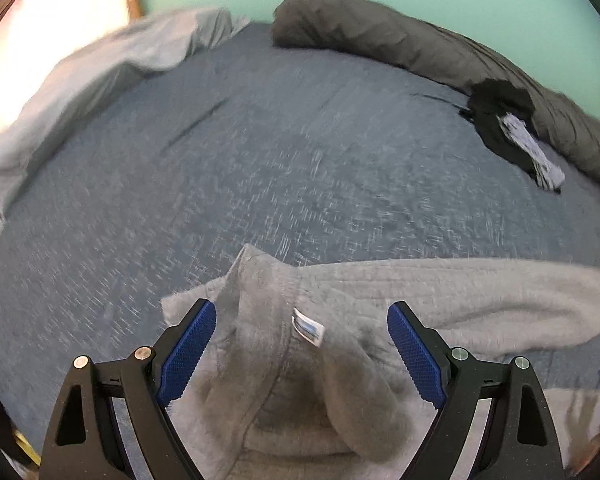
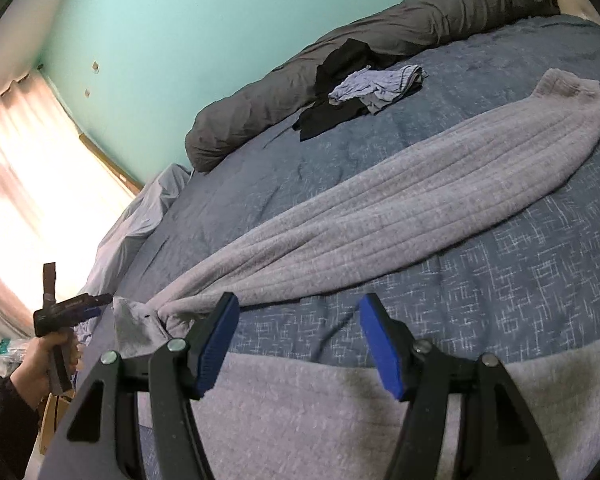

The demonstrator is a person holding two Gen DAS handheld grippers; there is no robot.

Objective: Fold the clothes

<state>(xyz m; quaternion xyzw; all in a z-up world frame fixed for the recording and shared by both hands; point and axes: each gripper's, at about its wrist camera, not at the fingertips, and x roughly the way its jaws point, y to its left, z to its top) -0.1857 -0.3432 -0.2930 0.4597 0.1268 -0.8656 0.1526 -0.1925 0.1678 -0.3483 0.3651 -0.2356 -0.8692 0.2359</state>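
A grey knit sweater (image 1: 284, 392) lies on the blue patterned bedcover (image 1: 260, 168), its collar and white tag (image 1: 309, 326) facing up. My left gripper (image 1: 302, 344) hovers open just above the collar, with nothing pressed between the blue pads. One sleeve (image 2: 380, 204) stretches out diagonally across the bed to its cuff (image 2: 560, 84). My right gripper (image 2: 300, 340) stands open above the strip of bedcover between that sleeve and the sweater's body (image 2: 300, 420), gripping nothing. In the right wrist view, a hand (image 2: 40, 356) holds the left gripper (image 2: 102, 305) at the sweater's far left end.
A rolled dark grey duvet (image 2: 260, 100) lies along the turquoise wall. Next to it sit a black garment (image 2: 340, 68) and a crumpled light blue striped garment (image 2: 380, 84). A pale sheet (image 1: 100, 64) bunches at the bed's window side. A bright curtained window (image 2: 28, 184) is at left.
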